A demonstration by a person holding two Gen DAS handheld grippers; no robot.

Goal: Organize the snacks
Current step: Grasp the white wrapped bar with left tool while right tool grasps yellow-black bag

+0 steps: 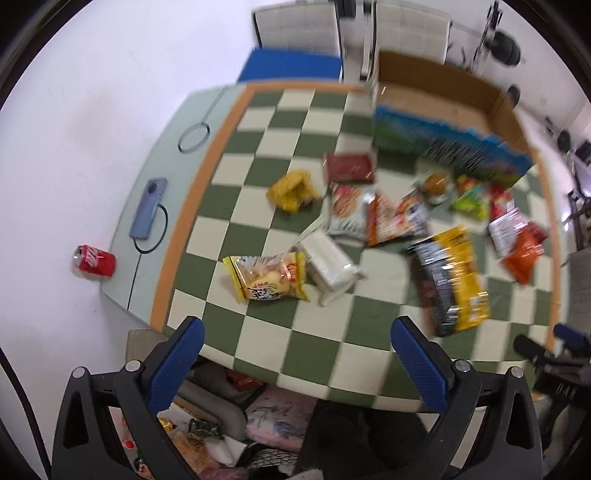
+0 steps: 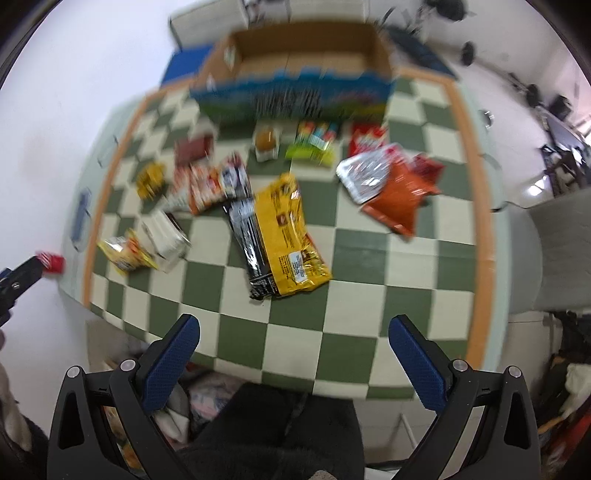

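Note:
Several snack packs lie scattered on a green-and-cream checked tablecloth [image 1: 332,350]. An open cardboard box [image 1: 443,107] with a blue printed front stands at the far side; the right wrist view shows this box [image 2: 306,55] too. A large yellow-and-black bag [image 2: 280,236] lies mid-table, also seen as the yellow-and-black bag [image 1: 450,277]. A clear yellow pack [image 1: 269,277] and a white pack [image 1: 328,266] lie nearer. An orange bag [image 2: 399,199] sits to the right. My left gripper [image 1: 299,354] hangs open over the near table edge, holding nothing. My right gripper [image 2: 295,354] is open too, likewise empty.
A red drink can [image 1: 94,261] and a blue phone [image 1: 147,208] with a cable sit at the table's left edge. White chairs [image 1: 299,29] stand behind the box. Bags and clutter [image 1: 221,424] lie on the floor below the near edge. The other gripper [image 1: 554,354] shows at the right.

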